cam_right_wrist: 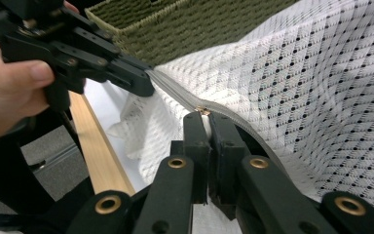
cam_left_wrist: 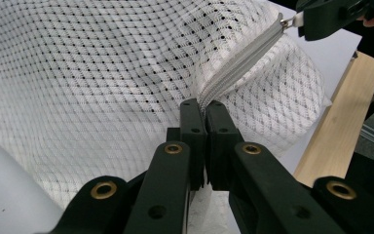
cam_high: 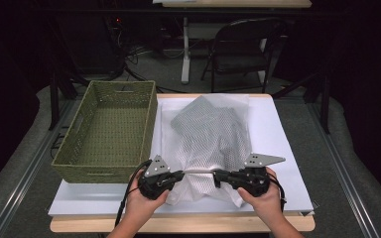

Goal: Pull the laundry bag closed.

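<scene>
A white mesh laundry bag (cam_high: 211, 134) lies on the white board, its grey zipper (cam_high: 198, 172) stretched taut along the near edge between both grippers. My left gripper (cam_high: 182, 173) is shut on the zipper's left end, pinching tape and mesh (cam_left_wrist: 202, 103). My right gripper (cam_high: 214, 174) is shut on the zipper pull (cam_right_wrist: 202, 111), a short way to the right. In the left gripper view the zipper (cam_left_wrist: 243, 61) runs up to the right gripper (cam_left_wrist: 321, 19). In the right gripper view the zipper (cam_right_wrist: 175, 90) runs back to the left gripper (cam_right_wrist: 143, 87).
A green woven basket (cam_high: 94, 172) stands to the left of the bag, close to my left hand, and looks to hold nothing. The white board (cam_high: 283, 148) covers a wooden table with its front edge (cam_high: 178, 224) just under my hands. A folding chair (cam_high: 243, 47) stands beyond the table.
</scene>
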Available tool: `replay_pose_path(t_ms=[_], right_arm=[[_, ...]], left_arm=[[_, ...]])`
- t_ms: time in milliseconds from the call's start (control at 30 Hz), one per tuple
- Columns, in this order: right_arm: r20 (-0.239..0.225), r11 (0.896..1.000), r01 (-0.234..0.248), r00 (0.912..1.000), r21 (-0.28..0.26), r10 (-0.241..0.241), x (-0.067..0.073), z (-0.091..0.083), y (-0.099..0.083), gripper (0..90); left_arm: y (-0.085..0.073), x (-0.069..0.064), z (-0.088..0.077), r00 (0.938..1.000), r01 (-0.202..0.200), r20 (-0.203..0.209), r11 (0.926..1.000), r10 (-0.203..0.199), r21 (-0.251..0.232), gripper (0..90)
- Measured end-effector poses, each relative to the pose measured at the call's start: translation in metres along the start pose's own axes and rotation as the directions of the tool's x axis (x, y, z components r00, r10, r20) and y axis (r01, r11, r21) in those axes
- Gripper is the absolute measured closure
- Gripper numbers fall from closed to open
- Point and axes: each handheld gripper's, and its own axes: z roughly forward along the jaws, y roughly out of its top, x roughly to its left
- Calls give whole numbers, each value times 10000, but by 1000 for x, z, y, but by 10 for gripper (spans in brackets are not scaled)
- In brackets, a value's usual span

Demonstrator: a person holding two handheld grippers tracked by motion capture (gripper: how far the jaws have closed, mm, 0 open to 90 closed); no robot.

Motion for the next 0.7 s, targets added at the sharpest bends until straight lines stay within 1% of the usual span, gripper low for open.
replay_pose_path(t_ms=[67, 133, 167, 233, 267, 300, 333, 433, 467, 500, 533, 567, 633, 667, 700], right_arm=[[-61, 9998, 0, 10000, -189, -1, 4, -5, 3, 868], [-117, 9992, 145, 9998, -370, -150, 9, -9, 9, 868], [-122, 9988, 220, 9997, -443, -226, 12, -10, 12, 868], [-189, 9979, 388, 9990, -523, -398, 17, -10, 16, 867], [-175, 9979, 414, 9990, -490, -423, 19, -9, 17, 867], [-146, 9976, 505, 9986, -483, -513, 19, -7, 18, 867], [-185, 9983, 401, 9990, -424, -409, 19, -5, 17, 867], [-146, 9994, 246, 9996, -224, -250, 15, 1, 12, 867], [-133, 9995, 231, 9996, -195, -234, 14, 1, 11, 867], [-82, 9996, 216, 9997, -191, -218, 13, 1, 10, 867], [-75, 9995, 214, 9997, -229, -216, 12, 1, 10, 867], [-83, 9996, 156, 9998, -243, -158, 12, 0, 11, 867], [-82, 9994, 147, 9999, -312, -149, 11, -1, 11, 867], [-104, 9994, 136, 9998, -326, -139, 12, -1, 11, 867], [-91, 9994, 163, 9998, -316, -166, 12, -1, 12, 867]], left_arm=[[1, 0, 0, 10000, -3, 46, 10000, 3, -80, 882], [2, 1, -1, 10000, -22, 27, 9999, 22, -136, 881], [2, 1, -2, 10000, 30, -17, 9999, -30, -137, 881], [2, 2, -3, 10000, 46, -52, 9999, -47, -158, 881], [1, 3, -4, 9998, 141, -101, 9998, -142, -151, 880], [1, 3, -4, 9998, 141, -101, 9998, -142, -151, 880], [0, 5, -5, 9995, 258, -174, 9996, -260, -113, 880], [-1, 6, -7, 9994, 200, -278, 9998, -200, -5, 868], [-1, 6, -6, 9993, 210, -304, 9998, -211, -43, 826], [0, 7, -6, 9991, 323, -260, 9995, -325, -74, 752], [0, 7, -7, 9991, 403, -115, 9991, -404, -135, 700], [2, 7, -7, 9990, 445, -1, 9986, -445, -293, 672], [6, 3, -8, 9995, 273, 142, 9986, -267, -442, 606], [8, 1, -8, 9997, 96, 219, 9988, -86, -472, 573], [10, -2, -6, 9995, -77, 305, 9986, 93, -519, 562]])
